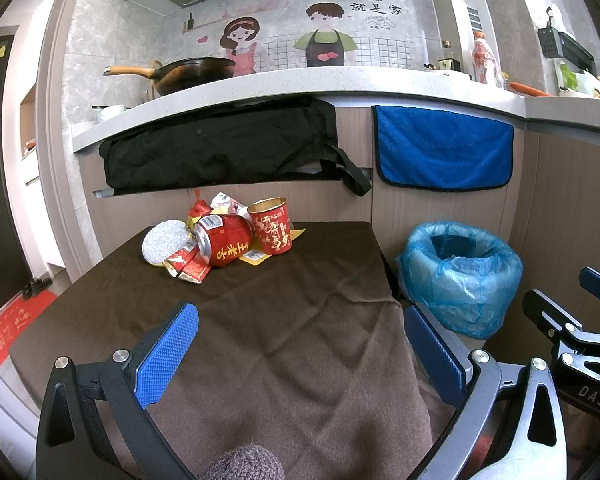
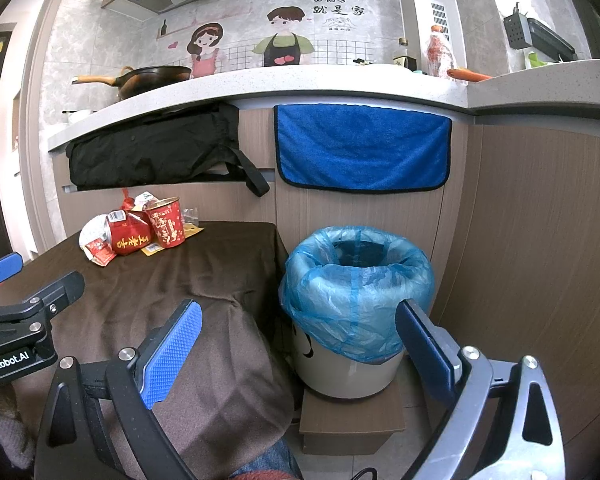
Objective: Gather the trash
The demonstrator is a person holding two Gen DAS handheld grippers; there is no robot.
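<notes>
Lying on its side, the red can (image 1: 225, 242) points its top leftward beside an upright cup (image 1: 270, 225); both grippers' jaws gape wide, holding nothing, near the lined bin (image 2: 356, 280).

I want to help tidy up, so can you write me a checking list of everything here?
Surface: table under a wrinkled brown cloth.
Job's things: red can lying on its side, upright red paper cup, wrappers, round foil lid, all piled at the far end; bin with blue bag on a low box beside the table.
Clutter: nothing seen besides the trash.
Grippers: left gripper and right gripper, jaws open, holding nothing.
Cables: one dark cord on the floor.
Surroundings: wok, blue towel, black bag.
</notes>
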